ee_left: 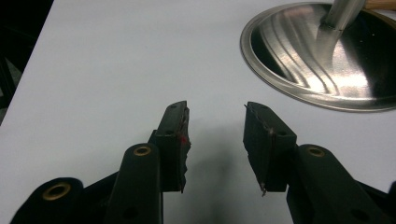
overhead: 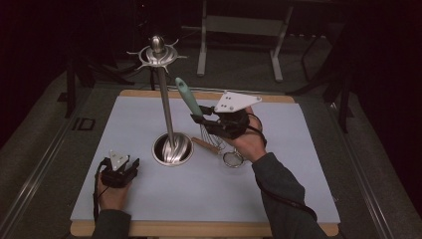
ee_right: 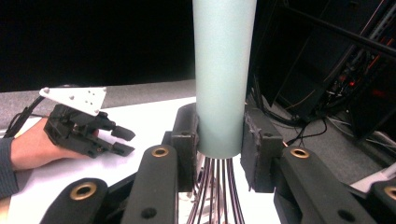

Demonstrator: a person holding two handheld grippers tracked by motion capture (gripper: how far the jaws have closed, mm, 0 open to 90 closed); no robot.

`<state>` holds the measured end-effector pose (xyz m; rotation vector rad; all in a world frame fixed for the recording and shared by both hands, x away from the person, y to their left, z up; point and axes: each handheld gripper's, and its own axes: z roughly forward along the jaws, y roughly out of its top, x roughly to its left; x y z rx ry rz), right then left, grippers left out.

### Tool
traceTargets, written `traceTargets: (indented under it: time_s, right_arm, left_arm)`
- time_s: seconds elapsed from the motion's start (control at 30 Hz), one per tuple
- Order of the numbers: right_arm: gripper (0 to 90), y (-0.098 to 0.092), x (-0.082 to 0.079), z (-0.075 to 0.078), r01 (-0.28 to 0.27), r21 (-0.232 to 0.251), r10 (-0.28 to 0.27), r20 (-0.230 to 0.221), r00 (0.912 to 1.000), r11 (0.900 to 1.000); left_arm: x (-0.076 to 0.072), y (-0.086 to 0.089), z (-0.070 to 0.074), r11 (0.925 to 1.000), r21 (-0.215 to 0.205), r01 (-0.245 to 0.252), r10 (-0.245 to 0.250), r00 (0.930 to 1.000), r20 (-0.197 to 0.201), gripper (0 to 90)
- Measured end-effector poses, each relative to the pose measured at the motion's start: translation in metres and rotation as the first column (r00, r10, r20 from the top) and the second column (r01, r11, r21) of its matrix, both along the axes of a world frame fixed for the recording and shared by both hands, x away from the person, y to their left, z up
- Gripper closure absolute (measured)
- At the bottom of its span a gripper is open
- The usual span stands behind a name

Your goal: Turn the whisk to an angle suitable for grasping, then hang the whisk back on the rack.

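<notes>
A: Where's the whisk [overhead: 191,99]?
B: Off the tabletop [overhead: 278,194], tilted, its green handle pinched in the right tongs [ee_right: 219,140], wires hanging below them, just right of the stand [overhead: 166,107].
A: And the left tongs [ee_left: 215,140]?
B: Spread, nothing between them, low over the tabletop near the stand's round steel base.
A: Anything else?
B: A wooden-handled utensil [overhead: 205,145] and a small strainer [overhead: 232,159] lie under the right hand [overhead: 251,142].
</notes>
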<state>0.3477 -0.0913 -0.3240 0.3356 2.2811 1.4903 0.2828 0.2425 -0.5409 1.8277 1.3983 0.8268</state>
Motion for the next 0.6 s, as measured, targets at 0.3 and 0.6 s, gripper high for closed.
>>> traceTargets:
  time_s: [0.3,0.6]
  right_arm:
    - [68.9,-0.003,0.003,0.008,-0.016,0.007,0.016,0.017,0.9997,1.000]
    - [69.0,-0.001,0.003,0.014,-0.042,0.004,0.042,0.041,0.9983,0.999]
  left_arm:
    - [0.000,0.000,0.000,1.0000,0.003,0.001,-0.001,1.0000,-0.001,60.5]
    - [0.000,0.000,0.000,1.0000,0.002,-0.001,0.001,1.0000,0.000,60.5]
